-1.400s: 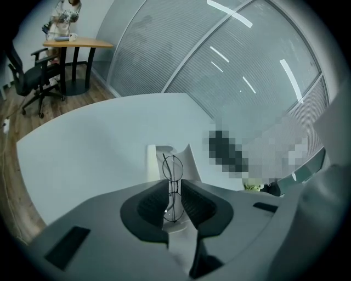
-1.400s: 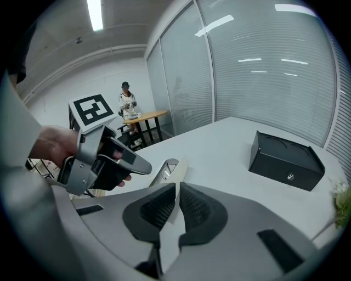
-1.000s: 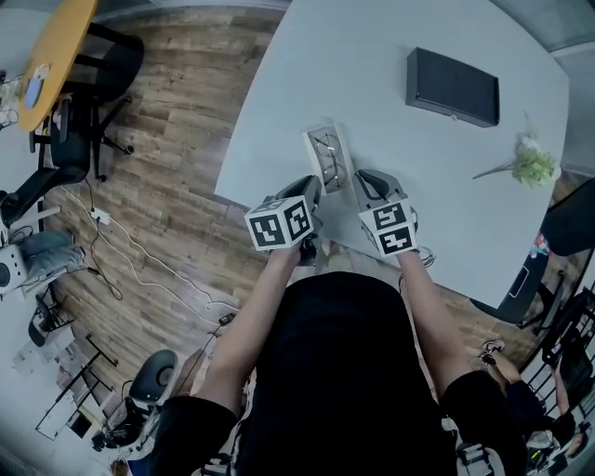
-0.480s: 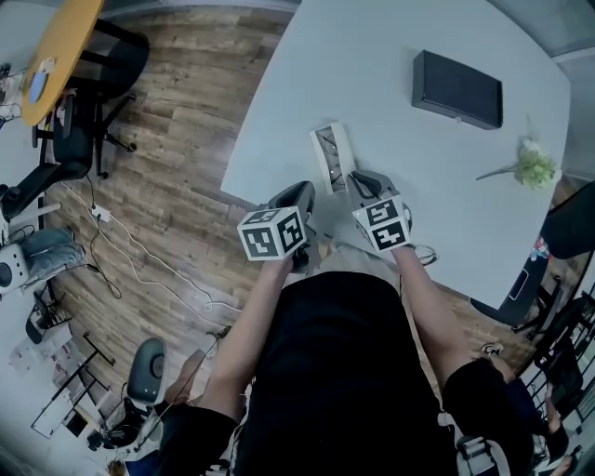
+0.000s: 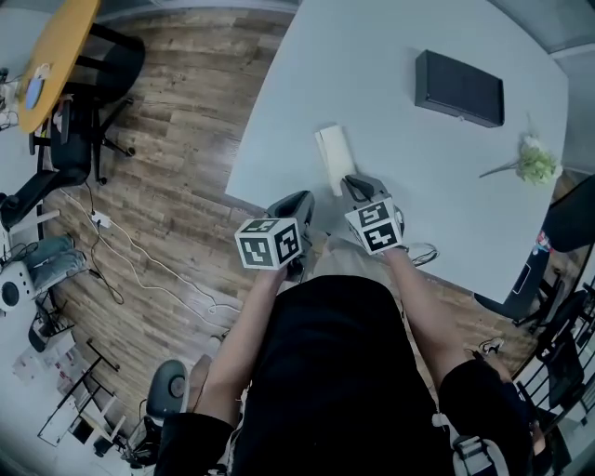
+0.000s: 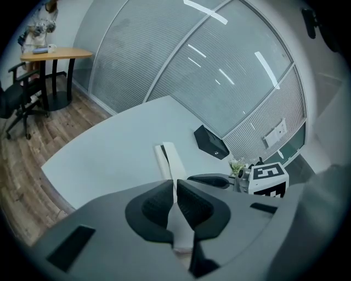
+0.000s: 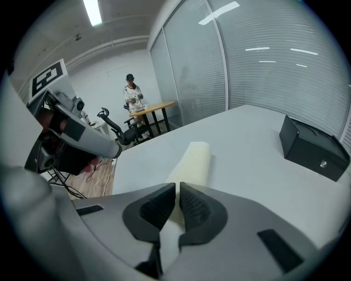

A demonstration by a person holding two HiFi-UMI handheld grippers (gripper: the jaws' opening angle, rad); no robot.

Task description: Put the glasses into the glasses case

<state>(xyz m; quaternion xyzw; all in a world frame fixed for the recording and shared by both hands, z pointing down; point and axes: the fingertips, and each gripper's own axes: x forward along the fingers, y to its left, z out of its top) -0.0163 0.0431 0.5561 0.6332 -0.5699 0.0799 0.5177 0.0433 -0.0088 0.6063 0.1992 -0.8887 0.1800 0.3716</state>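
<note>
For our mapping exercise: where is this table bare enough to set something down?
Bare: the stretch between glasses case and black box, and the table beyond the case. Crowded: the near edge, where left gripper and right gripper sit by the case.

A large pale grey table [image 5: 372, 56] with a rounded edge stands on a wood-plank floor [image 5: 177, 149], and off to one side black office chairs [image 5: 116, 58] are drawn up to a smaller round table [image 5: 58, 46] with a yellow-brown wooden top. Glass partition walls [image 6: 164, 60] lined with fine horizontal blinds run behind the big table and catch the reflections of long ceiling lights. A bright light strip [image 7: 92, 12] glows overhead above a plain white wall [image 7: 104, 71].
</note>
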